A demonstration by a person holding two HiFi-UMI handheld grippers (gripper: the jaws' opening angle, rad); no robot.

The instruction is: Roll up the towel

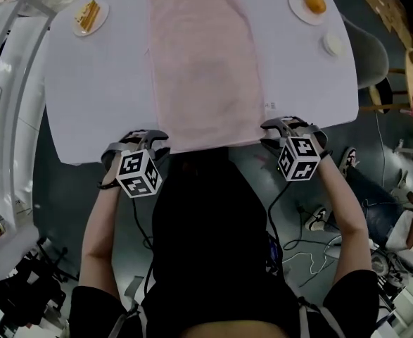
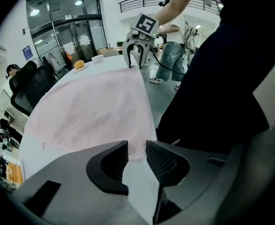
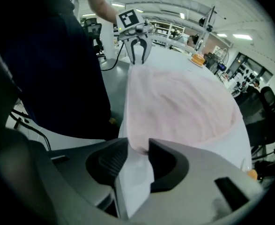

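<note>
1. Pink cloth towel [image 1: 202,62] lies flat and unrolled down the middle of the white worktop [image 1: 100,97]. Its near edge reaches the worktop's lower rim in the head view.
2. Left tongs [image 2: 136,147] stand partly apart astride the towel's lower-left corner, and their pads do not press on it.
3. Right tongs [image 3: 138,147] likewise stand apart around the lower-right corner, with a gap showing beside the cloth.

The towel [image 1: 202,62] runs off the top edge.
</note>
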